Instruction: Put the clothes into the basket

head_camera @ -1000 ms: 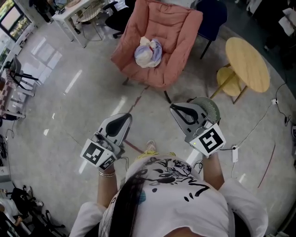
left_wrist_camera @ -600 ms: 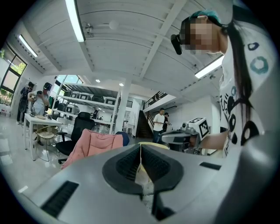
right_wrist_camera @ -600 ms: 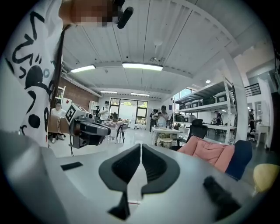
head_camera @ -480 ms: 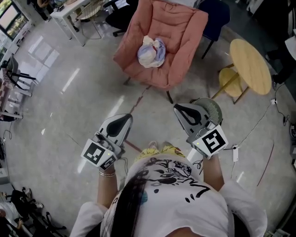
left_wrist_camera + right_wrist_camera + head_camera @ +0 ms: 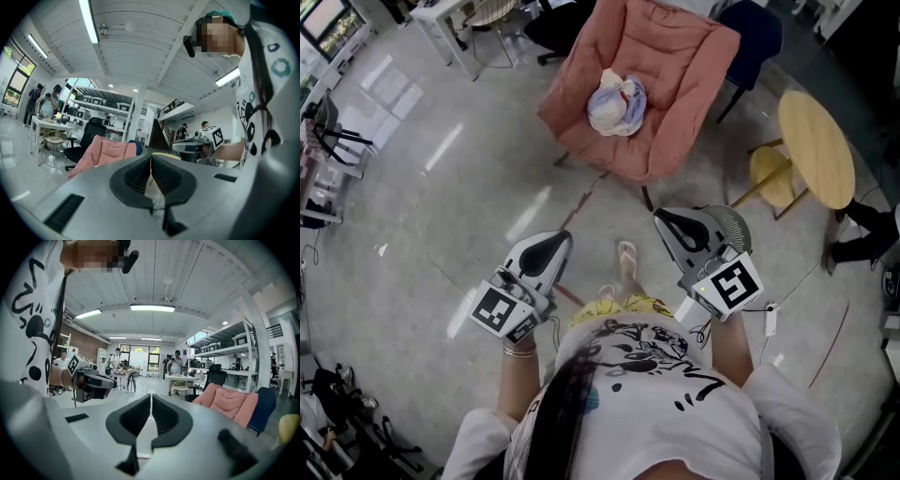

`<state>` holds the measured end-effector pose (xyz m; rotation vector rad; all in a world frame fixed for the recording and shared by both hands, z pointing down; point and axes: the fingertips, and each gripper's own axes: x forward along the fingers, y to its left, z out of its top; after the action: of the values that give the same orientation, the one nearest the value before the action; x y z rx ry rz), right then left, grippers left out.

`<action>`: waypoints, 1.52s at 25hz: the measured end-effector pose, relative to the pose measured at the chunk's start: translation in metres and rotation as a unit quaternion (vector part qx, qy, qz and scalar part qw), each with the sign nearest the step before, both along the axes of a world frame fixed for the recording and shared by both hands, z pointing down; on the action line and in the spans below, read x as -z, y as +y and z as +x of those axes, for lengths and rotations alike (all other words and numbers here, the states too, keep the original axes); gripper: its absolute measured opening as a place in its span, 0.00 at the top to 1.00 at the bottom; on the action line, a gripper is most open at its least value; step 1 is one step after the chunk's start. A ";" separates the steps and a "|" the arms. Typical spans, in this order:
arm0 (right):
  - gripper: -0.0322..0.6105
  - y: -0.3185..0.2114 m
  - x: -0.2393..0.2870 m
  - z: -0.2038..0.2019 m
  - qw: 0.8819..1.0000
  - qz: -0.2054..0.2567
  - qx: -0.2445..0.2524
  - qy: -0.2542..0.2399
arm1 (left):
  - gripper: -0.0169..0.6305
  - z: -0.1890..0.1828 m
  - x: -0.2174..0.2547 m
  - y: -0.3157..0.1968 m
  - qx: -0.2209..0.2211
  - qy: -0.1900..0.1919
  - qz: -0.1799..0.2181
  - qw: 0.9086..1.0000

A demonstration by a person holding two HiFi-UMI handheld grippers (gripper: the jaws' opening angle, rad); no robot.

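Observation:
A bundle of white and lilac clothes (image 5: pixel 617 103) lies on the seat of a pink padded chair (image 5: pixel 670 56), beyond both grippers. My left gripper (image 5: pixel 562 235) and right gripper (image 5: pixel 657 215) are held side by side over the floor, pointing at the chair, and both are shut with nothing between their jaws. A round ribbed grey-green basket (image 5: pixel 729 221) shows just behind the right gripper, mostly hidden by it. The left gripper view has its shut jaws (image 5: pixel 151 158) before the pink chair (image 5: pixel 101 152). In the right gripper view the gripper (image 5: pixel 151 397) is shut too, with the chair (image 5: pixel 229 401) at right.
A round wooden table (image 5: pixel 816 150) and a yellow stool (image 5: pixel 766 169) stand to the right of the chair, a blue chair (image 5: pixel 757 33) behind it. White desks (image 5: pixel 450 23) stand at the far left. A sandalled foot (image 5: pixel 626 259) steps between the grippers. Cables (image 5: pixel 772 319) lie at right.
The chair with the clothes has shifted right and lower in the head view as the person walks toward it. A sandalled foot has come into sight. Both grippers stay shut.

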<state>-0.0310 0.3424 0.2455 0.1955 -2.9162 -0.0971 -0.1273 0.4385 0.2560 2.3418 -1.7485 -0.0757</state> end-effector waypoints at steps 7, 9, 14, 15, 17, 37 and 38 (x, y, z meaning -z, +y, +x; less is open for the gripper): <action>0.90 -0.035 -0.001 -0.012 1.000 -0.010 0.011 -0.011 | 0.95 -0.015 -0.002 -0.035 0.016 -0.006 -0.007 1.000; 0.90 -0.050 0.001 -0.013 1.000 -0.013 0.009 -0.014 | 0.95 -0.017 0.001 -0.048 0.019 -0.007 -0.006 1.000; 0.90 -0.095 0.003 -0.027 1.000 -0.011 0.016 -0.016 | 0.95 -0.032 0.006 -0.092 0.028 -0.016 0.000 0.999; 0.90 -0.104 0.005 -0.030 1.000 -0.010 0.018 -0.018 | 0.95 -0.035 0.009 -0.102 0.031 -0.017 0.003 0.999; 0.90 -0.123 0.006 -0.036 1.000 -0.007 0.024 -0.018 | 0.95 -0.043 0.014 -0.121 0.036 -0.018 0.009 0.999; 0.90 -0.240 -0.020 -0.068 0.999 -0.019 0.037 -0.006 | 0.95 -0.082 -0.001 -0.211 0.081 -0.023 -0.007 0.996; 0.90 -0.243 -0.020 -0.071 0.999 -0.021 0.036 -0.007 | 0.95 -0.085 -0.004 -0.212 0.083 -0.021 -0.010 0.996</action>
<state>-0.1023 0.0996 0.2658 0.0859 -2.9367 -0.0468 -0.2122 0.2264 0.2599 2.1956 -1.9534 -0.0356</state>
